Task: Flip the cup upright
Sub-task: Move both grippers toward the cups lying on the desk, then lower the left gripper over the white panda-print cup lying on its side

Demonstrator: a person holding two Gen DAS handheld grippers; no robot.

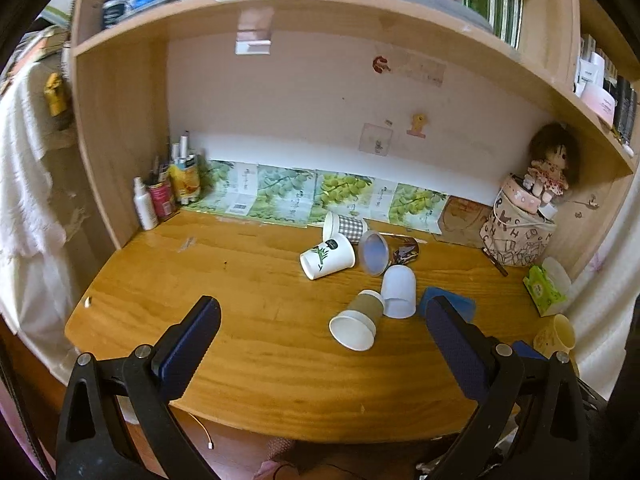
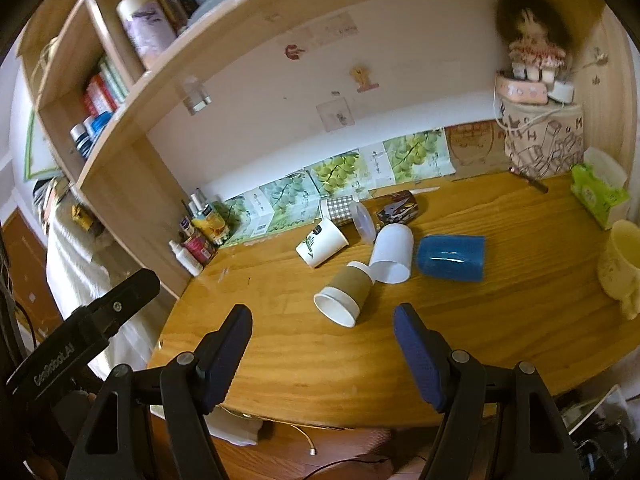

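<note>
Several cups lie on their sides in a cluster on the wooden desk (image 1: 248,336). Nearest is a paper cup with a brown sleeve (image 1: 357,320) (image 2: 345,291), mouth toward me. Behind it lie a white plastic cup (image 1: 398,291) (image 2: 392,253), a blue cup (image 2: 451,257), a white leaf-print cup (image 1: 328,261) (image 2: 322,242), a checked cup (image 1: 346,227) (image 2: 337,209) and a clear cup (image 1: 374,253) (image 2: 363,222). My left gripper (image 1: 322,312) is open and empty, short of the cluster. My right gripper (image 2: 323,318) is open and empty, just before the sleeve cup.
A yellow mug (image 2: 622,266) (image 1: 557,335) stands at the desk's right edge by a green tissue pack (image 2: 598,194). A doll on a printed pot (image 1: 520,236) sits back right. Bottles and cans (image 1: 168,192) stand back left. A shelf (image 1: 320,12) overhangs the desk.
</note>
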